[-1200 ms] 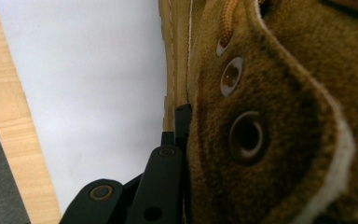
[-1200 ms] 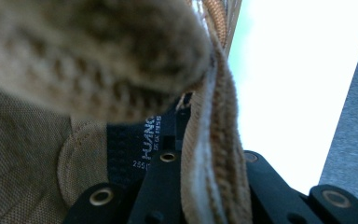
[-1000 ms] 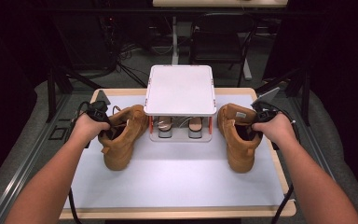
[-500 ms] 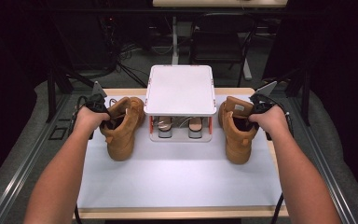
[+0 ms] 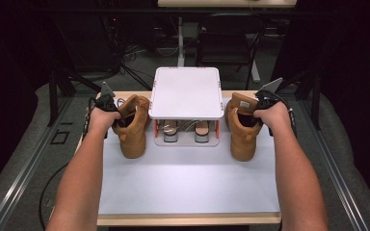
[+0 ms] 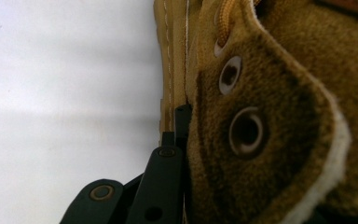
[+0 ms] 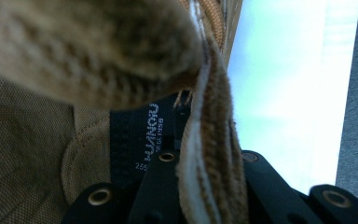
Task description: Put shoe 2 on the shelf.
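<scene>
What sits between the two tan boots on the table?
In the high view, a white two-level rack stands between the left boot and the right boot, with a pair of shoes on its lower level.

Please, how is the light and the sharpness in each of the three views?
High view: white mat bright and sharp, room behind dark. Left gripper view: boot close and soft, mat washed out. Right gripper view: boot collar blurred, label readable, mat tinted greenish.

White shelf (image 5: 185,92) hides most shoes (image 5: 169,131) beneath, perhaps heels.
</scene>
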`<state>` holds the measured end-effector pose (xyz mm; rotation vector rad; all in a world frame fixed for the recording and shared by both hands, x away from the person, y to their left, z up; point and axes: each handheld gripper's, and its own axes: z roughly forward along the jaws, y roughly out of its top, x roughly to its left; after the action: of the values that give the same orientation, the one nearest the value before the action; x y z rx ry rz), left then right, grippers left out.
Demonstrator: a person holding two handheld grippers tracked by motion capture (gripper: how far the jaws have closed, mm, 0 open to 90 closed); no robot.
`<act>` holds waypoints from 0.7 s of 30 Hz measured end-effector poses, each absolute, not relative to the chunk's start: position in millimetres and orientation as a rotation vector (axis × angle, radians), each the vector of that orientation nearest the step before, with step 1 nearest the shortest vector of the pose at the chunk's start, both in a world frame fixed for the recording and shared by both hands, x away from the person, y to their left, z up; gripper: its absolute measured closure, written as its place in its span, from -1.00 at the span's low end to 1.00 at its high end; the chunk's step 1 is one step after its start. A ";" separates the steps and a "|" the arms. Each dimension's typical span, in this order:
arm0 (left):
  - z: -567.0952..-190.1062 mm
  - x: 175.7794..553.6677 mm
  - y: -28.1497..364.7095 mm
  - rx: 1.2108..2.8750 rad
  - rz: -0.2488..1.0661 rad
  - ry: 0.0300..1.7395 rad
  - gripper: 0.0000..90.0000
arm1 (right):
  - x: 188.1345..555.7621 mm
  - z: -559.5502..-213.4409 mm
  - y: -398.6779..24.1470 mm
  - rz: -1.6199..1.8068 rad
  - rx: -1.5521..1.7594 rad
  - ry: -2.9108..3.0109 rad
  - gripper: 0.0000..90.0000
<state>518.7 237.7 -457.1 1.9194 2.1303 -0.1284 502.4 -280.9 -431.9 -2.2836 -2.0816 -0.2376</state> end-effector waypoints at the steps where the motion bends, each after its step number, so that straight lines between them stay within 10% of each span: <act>1: -456.2 519.8 237.3 1.927 -0.125 2.133 0.91 | 503.2 -432.4 -280.2 -0.243 -2.295 -2.075 0.91; 21: -418.8 531.6 250.0 1.886 -0.091 2.131 0.90 | 518.5 -403.9 -270.0 -0.253 -2.306 -2.099 0.91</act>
<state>531.6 250.0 -418.8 1.8864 2.1309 -0.0906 518.5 -270.0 -403.9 -2.3063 -2.0990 -0.2532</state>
